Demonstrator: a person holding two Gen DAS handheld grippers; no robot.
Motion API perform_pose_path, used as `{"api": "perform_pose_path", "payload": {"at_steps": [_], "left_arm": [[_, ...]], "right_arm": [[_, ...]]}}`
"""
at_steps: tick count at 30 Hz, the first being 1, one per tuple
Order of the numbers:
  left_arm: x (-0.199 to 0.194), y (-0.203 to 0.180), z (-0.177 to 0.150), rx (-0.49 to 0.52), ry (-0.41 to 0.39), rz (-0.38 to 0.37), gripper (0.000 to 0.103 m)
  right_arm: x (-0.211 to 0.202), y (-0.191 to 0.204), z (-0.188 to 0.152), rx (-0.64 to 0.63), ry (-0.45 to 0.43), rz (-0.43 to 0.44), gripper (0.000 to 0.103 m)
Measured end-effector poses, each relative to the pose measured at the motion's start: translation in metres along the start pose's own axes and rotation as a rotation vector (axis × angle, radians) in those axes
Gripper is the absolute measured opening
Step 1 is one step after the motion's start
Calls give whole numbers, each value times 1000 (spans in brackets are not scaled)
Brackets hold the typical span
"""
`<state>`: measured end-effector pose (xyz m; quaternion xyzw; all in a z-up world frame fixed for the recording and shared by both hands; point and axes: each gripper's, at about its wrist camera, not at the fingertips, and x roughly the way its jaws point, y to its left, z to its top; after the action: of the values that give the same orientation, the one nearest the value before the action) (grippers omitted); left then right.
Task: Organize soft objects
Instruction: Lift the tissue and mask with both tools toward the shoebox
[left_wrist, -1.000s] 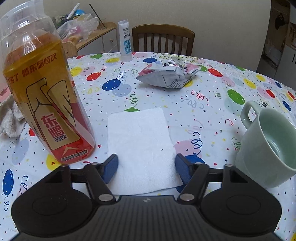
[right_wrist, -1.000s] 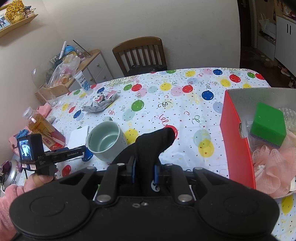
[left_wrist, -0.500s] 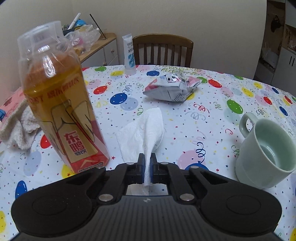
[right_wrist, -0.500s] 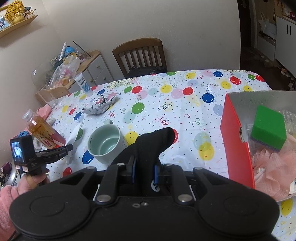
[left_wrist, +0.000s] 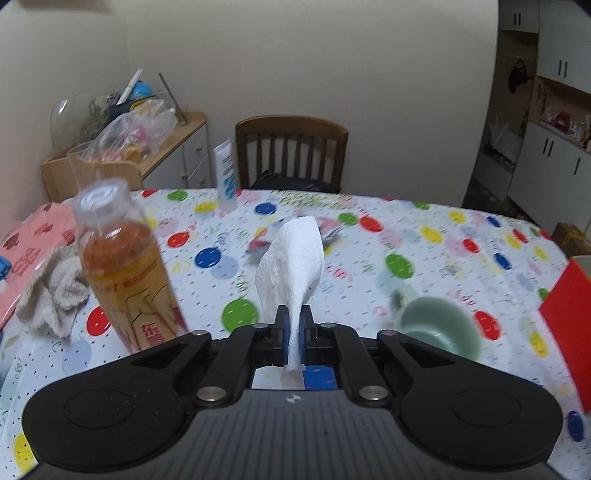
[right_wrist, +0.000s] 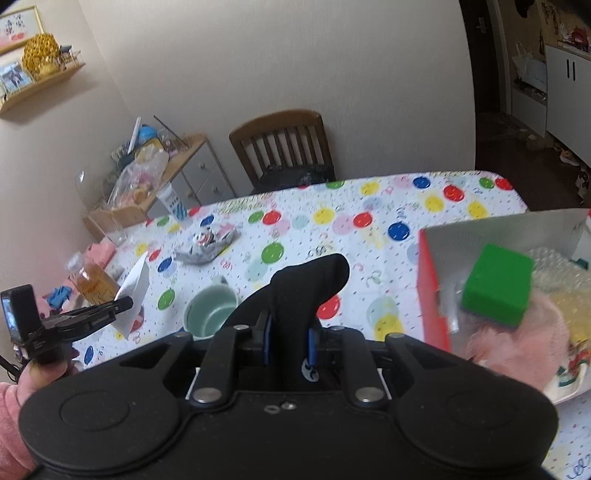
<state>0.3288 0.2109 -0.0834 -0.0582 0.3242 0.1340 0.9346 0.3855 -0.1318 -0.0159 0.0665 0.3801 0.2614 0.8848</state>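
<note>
A white paper towel (left_wrist: 291, 258), pinched into a crumpled fold, hangs clear of the surface left of the red box (right_wrist: 430, 291). A black sock (right_wrist: 306, 288) stands upright just beside that box.

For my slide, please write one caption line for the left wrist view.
Left hand-held gripper lifts a white paper towel above the balloon-print tablecloth.

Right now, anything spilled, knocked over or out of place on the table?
No spills: bottle and mug stand upright. Oddities: a crumpled snack wrapper lies mid-table, and a rumpled cloth sits loose beside the bottle.
</note>
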Motion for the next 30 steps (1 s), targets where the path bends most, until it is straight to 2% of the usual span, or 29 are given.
{"api": "perform_pose_path", "payload": {"at_steps": [7, 13, 20, 30], "left_arm": [[-34, -54, 20, 27, -21, -93, 5], [-52, -117, 33, 70, -47, -174, 5], [-61, -201, 37, 157, -53, -271, 5], [-55, -302, 27, 276, -6, -383, 5]], "right_arm": [[-31, -34, 16, 7, -46, -3, 17], [-56, -72, 28, 20, -89, -24, 17], [-75, -125, 42, 40, -123, -75, 17], [-85, -194, 45, 86, -145, -146, 17]]}}
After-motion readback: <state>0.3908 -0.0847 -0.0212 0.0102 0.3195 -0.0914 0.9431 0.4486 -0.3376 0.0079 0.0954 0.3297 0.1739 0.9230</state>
